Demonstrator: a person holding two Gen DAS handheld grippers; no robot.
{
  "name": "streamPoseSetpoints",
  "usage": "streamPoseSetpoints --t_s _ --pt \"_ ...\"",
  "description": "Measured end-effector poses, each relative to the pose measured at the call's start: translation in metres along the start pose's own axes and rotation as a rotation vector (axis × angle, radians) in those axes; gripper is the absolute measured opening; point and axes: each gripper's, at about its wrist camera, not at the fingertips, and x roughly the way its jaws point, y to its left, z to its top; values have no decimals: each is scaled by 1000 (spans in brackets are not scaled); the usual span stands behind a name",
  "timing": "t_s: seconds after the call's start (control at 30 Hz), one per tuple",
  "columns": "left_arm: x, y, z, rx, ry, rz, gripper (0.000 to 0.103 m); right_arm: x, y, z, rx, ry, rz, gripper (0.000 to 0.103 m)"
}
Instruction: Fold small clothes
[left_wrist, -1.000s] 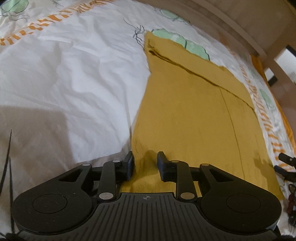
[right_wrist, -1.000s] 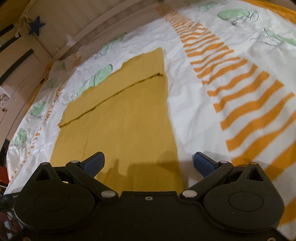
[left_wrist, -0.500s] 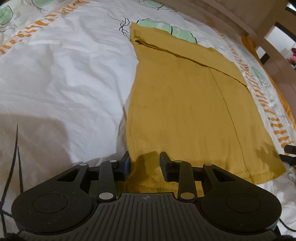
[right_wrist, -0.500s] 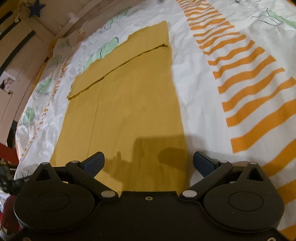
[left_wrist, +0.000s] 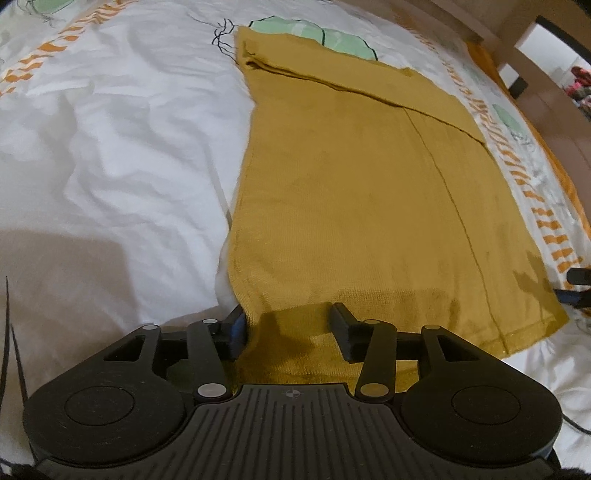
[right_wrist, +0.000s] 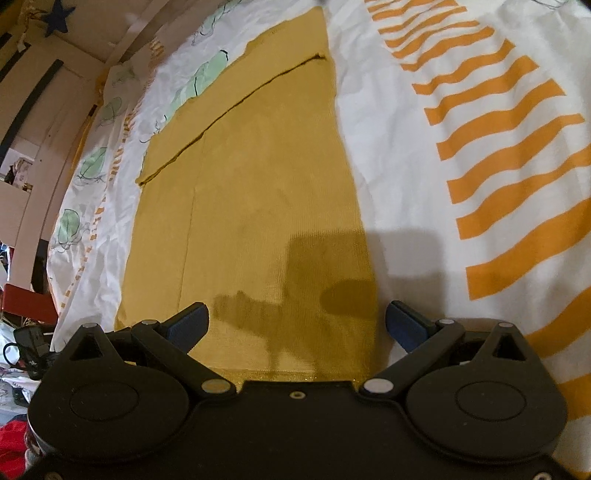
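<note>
1 mustard garment (left_wrist: 369, 206), flat on bed sheet (left_wrist: 110, 147). Left gripper (left_wrist: 288, 325): fingers apart, straddling near-left corner. Right gripper (right_wrist: 297, 325): wide apart over near-right corner.

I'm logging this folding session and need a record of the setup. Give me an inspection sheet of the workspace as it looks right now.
Surface: white bedsheet with orange stripes and green leaf prints, lightly wrinkled.
Job's things: mustard-yellow knit garment lying flat, far end folded over.
Clutter: dark gadget and red fabric off the bed's left edge, too blurred to identify.
Grippers: left gripper open astride the garment's near left corner; right gripper open wide over the near right corner.
Cables: thin black cord beside the dark gadget.
Surroundings: pale wooden bed frame; blue star decoration on the wall.
</note>
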Motion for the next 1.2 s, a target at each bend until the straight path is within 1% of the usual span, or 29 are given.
streamPoseSetpoints --t_s 0.17,0.3,0.43,0.73,1.03,1.1,1.13,1.17,1.2 --pt "-5 2 -3 5 2 -16 46 1 6 -3 -33 28 -6 102" --pt "-8 4 -4 16 27 -42 46 2 10 -5 -64 66 -12 102" --pt "-9 8 -3 2 37 -63 46 2 11 -5 -76 89 -8 102" --pt "-1 10 -2 -7 41 -69 46 12 8 -1 -59 116 7 103" --pt "2 10 -4 9 28 -63 46 15 3 -1 -35 114 26 103" --pt "2 10 -5 12 24 -66 49 15 1 0 -30 113 33 103" --pt "2 9 -5 16 25 -72 53 15 1 0 -28 113 36 103" --pt "3 9 -5 23 27 -82 59 16 1 1 -29 114 42 103" --pt "3 8 -5 36 30 -96 62 17 0 1 -29 114 45 103"
